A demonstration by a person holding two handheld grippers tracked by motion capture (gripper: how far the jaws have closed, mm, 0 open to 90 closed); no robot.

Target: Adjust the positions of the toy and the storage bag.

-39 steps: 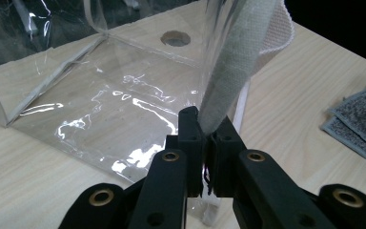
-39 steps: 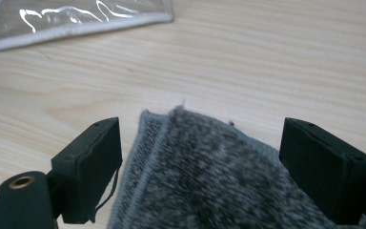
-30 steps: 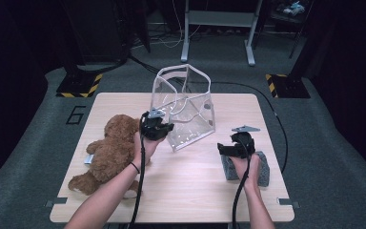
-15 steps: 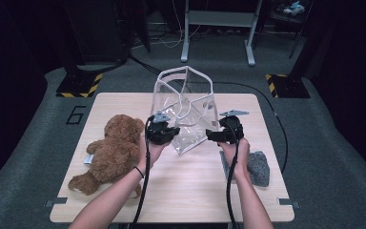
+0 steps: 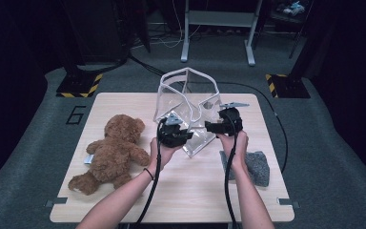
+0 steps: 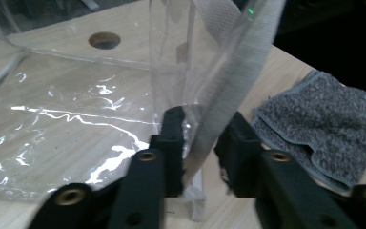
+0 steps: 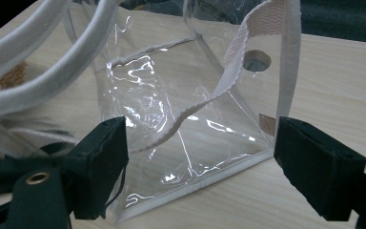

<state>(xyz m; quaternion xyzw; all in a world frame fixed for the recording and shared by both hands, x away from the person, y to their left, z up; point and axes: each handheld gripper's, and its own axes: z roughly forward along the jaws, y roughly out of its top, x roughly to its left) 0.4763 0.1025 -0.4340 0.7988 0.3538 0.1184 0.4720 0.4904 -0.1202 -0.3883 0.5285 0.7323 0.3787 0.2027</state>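
While flanked by both claws: clear bag (image 5: 190, 112), upright at table (image 5: 124, 102) centre.
Left gripper (image 5: 175, 135): jaws just opening, white trim strip (image 6: 228, 95) loose between.
Right gripper (image 5: 225, 123): jaws apart, bag corner ahead, nearer.

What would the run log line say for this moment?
left gripper: jaws just opening, strap between them | right gripper: open at clear bag | teddy bear, grey cloth: untouched

A dark number "6" (image 5: 75, 115) is written on the grey floor mat (image 5: 52, 129), just left of the table's (image 5: 124, 102) far left corner.
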